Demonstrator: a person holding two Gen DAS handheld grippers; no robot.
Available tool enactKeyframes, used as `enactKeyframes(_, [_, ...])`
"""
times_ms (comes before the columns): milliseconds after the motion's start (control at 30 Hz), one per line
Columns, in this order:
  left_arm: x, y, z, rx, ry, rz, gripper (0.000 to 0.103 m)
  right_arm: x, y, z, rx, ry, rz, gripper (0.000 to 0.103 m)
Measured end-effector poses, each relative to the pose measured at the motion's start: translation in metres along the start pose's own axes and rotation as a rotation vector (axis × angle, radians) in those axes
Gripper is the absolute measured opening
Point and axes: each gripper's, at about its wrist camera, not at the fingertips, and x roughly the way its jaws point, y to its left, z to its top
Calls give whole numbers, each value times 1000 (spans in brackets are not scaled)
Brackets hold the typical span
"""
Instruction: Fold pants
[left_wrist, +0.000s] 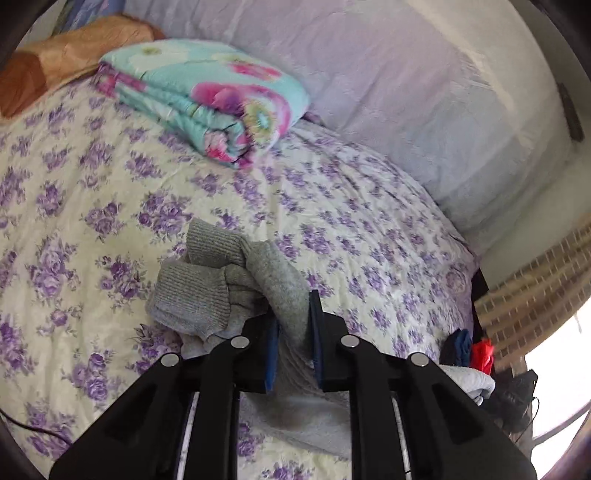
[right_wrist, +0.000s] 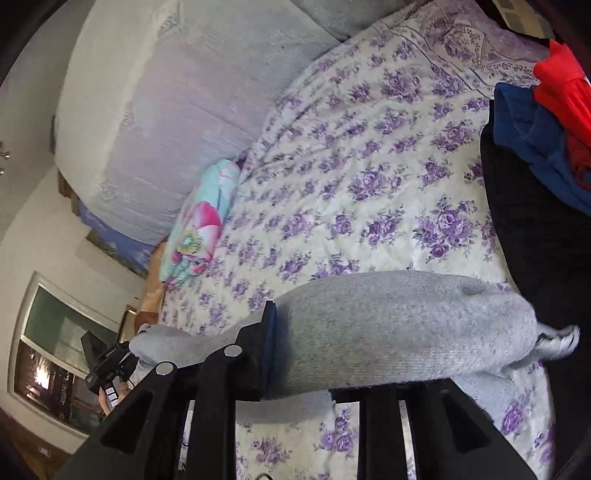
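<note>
The grey sweatpants are held up over a bed with a purple-flowered cover. In the left wrist view my left gripper is shut on the leg ends, and the ribbed cuffs bunch up just past the blue pads. In the right wrist view my right gripper is shut on the grey sweatpants. The cloth drapes over and hides its right finger. A drawstring hangs at the right end. The left gripper also shows far left, holding the other end.
A folded teal floral blanket lies at the head of the bed beside a lilac pillow and a tan pillow. A pile of black, blue and red clothes sits at the bed's right edge.
</note>
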Motion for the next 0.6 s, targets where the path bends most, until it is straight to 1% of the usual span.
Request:
enactKeyframes(33, [6,4,-1,-3,8,12,14,0,5,-4,-39,-10,5,34])
enactKeyframes(67, [7,6,-6,17,-4,13,14,-3,8,-11,-83,-23,17,43])
enactKeyframes(133, [-1,10,-18,63,-36,8,15,-13,9,-31,-134,-66,6,47])
enactKeyframes(167, [-5,12,-23,72,-48,2,15,-17,8,-39,-159,-86,-14,51])
enactKeyframes(200, [-8,14,-26,79,-56,-5,16,-21,8,-44,-180,-104,-26,52])
enactKeyframes(267, [-8,15,-25,89,-53,-10,16,-21,4,-43,-186,-117,-18,53])
enactKeyframes(300, [-6,14,-22,92,-48,-9,16,-18,2,-39,-170,-113,-12,56])
enactKeyframes(333, [-3,12,-19,90,-42,-8,16,-14,1,-32,-149,-105,-6,66])
enactKeyframes(367, [1,11,-14,76,-33,-11,16,-10,2,-23,-130,-98,4,71])
enactKeyframes(467, [14,6,9,4,5,-39,17,-1,7,10,-107,-114,13,71])
enactKeyframes(500, [16,4,16,-14,12,-50,20,-3,10,20,-100,-132,20,71])
enactKeyframes(567, [19,-2,26,-4,22,-61,23,-15,19,29,-127,-194,25,71])
enactKeyframes(600, [20,-4,29,6,25,-54,25,-22,25,29,-162,-219,21,71])
